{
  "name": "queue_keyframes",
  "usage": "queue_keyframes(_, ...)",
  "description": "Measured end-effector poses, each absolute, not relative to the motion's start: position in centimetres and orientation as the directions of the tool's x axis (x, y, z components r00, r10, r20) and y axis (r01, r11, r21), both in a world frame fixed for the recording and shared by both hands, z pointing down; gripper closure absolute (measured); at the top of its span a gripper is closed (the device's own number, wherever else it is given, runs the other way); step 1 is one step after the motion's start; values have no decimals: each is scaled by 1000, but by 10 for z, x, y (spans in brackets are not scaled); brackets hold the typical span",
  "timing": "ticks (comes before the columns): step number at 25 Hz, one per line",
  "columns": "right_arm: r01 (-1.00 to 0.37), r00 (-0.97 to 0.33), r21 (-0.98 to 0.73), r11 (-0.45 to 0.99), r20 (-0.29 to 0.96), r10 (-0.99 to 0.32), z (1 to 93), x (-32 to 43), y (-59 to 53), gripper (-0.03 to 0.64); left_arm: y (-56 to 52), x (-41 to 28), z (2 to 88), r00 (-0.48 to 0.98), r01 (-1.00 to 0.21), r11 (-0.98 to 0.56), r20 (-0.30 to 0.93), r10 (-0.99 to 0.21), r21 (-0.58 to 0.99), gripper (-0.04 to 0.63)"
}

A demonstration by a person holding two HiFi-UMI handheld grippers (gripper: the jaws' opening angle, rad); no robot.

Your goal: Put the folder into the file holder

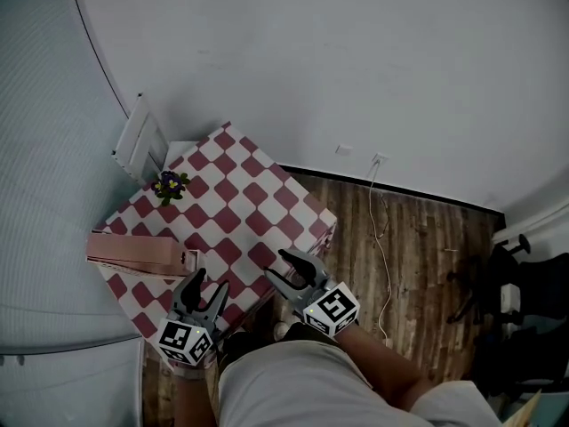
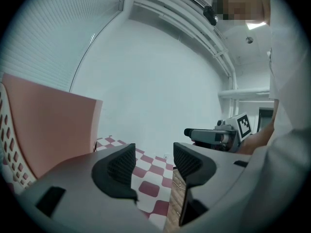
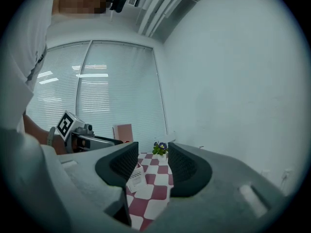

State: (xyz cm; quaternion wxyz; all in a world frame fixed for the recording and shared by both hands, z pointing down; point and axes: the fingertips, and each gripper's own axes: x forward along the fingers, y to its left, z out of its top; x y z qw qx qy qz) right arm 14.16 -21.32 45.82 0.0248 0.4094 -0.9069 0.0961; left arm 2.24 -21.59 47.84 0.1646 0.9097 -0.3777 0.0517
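A pink folder-like panel [image 1: 138,254] stands on edge at the left side of the checkered table [image 1: 249,203]. It fills the left of the left gripper view [image 2: 53,125], with a perforated wall [image 2: 7,147] beside it; which part is folder and which is file holder I cannot tell. My left gripper [image 1: 206,278] hovers at the table's front edge just right of the panel, jaws apart and empty [image 2: 154,154]. My right gripper [image 1: 293,263] is over the front corner, with a narrow empty gap between its pads [image 3: 153,152].
A small potted flower [image 1: 169,185] stands at the back left of the table, with a white slatted object [image 1: 140,136] behind it. A small white labelled piece [image 3: 133,174] lies on the cloth. A cable [image 1: 382,229] trails over the wooden floor; dark furniture [image 1: 507,283] is at the right.
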Motion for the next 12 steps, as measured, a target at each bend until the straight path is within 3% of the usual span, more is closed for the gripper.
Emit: queue_keyframes(12,-731,-682,-168,661,188,-707,472,121,-201,420,-208,18,478,725,-689,-685,243,-645,238,373)
